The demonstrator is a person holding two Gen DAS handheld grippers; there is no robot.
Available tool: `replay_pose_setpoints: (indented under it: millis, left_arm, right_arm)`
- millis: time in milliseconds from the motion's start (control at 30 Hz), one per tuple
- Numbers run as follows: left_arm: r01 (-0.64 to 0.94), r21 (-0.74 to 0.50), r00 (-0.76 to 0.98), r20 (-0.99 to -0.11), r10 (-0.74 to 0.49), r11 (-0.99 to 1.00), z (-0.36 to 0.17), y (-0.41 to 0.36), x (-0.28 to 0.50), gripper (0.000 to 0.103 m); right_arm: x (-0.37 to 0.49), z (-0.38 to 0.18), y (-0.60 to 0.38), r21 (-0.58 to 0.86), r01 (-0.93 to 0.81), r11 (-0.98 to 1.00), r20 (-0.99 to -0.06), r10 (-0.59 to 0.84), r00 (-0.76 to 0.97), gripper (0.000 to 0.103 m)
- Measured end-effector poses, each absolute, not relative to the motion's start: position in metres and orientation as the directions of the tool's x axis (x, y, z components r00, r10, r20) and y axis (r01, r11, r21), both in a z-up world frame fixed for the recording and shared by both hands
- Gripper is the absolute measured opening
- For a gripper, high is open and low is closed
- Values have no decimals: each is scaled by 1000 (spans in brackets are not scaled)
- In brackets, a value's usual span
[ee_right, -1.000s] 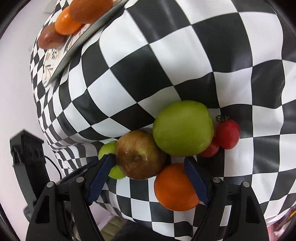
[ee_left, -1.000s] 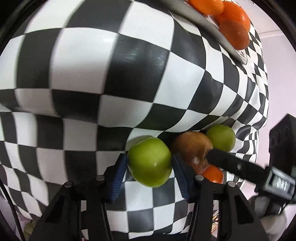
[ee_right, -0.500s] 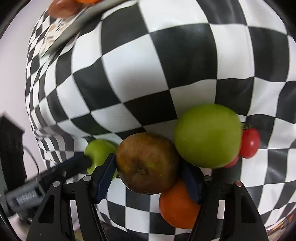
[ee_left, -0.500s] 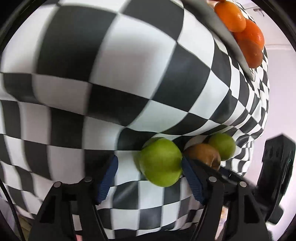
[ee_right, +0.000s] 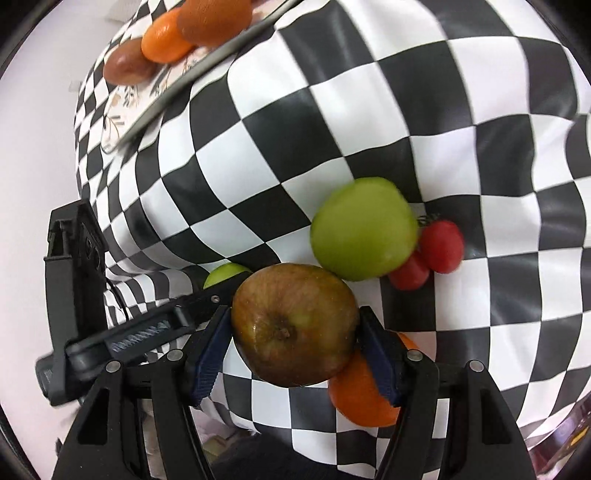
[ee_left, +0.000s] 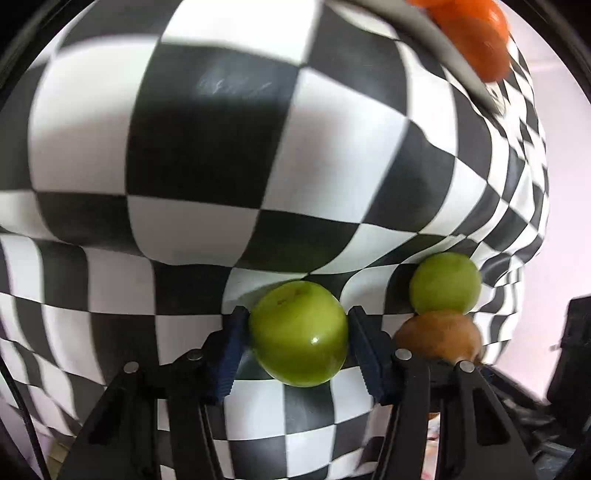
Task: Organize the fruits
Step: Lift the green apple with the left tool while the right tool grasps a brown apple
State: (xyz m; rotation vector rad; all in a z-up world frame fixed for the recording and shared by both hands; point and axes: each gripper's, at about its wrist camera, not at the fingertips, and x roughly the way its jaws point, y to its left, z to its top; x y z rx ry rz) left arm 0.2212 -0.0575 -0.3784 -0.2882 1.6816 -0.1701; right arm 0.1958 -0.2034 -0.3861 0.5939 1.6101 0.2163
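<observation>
My left gripper (ee_left: 295, 334) is shut on a green apple (ee_left: 298, 334), just above the checkered cloth. A second green apple (ee_left: 445, 282) lies to its right, with the brown apple (ee_left: 437, 336) below it. In the right wrist view my right gripper (ee_right: 293, 326) is shut on that brown apple (ee_right: 293, 323). Beside it lie the larger green apple (ee_right: 364, 229), two red tomatoes (ee_right: 441, 245) and an orange (ee_right: 364, 393) under the right finger. The left gripper's body (ee_right: 140, 332) and its green apple (ee_right: 225, 273) show at left.
A tray (ee_right: 173, 85) at the far edge holds oranges (ee_right: 166, 37) and a brown fruit (ee_right: 127, 66); it also shows in the left wrist view (ee_left: 436, 33) with oranges (ee_left: 476, 40). The checkered cloth (ee_right: 388, 96) drapes over the table edge at left.
My left gripper closed on the green apple, which now sits centred between its fingers. My right gripper closed on the brown apple and drew it away from the larger green apple.
</observation>
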Motion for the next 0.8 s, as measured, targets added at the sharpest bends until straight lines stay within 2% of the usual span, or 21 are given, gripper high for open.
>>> replay_pose_setpoints:
  millis: [233,400,633,800]
  left_arm:
    - [-14,-110,-76,-991,-110,994,-349,1,216,53]
    - [-108,-206,-124,-968,-219,973,-371,31,223,54]
    - [-67,-142,-98,-984,-149,988,-369,24,231,52]
    - [-75,-152,-22,-988,-154,986,-338,30,228,52]
  right_arm:
    - [195,-378,-219,487,251,837,-864,504,-4,70]
    - [193,-392,-170,490,237,839,-862,507,-14,70]
    - [199,-402,-148,462,206,862,-876,480,-45,70]
    - [199,-389,-142,457,184,870,-884,467,-8,70]
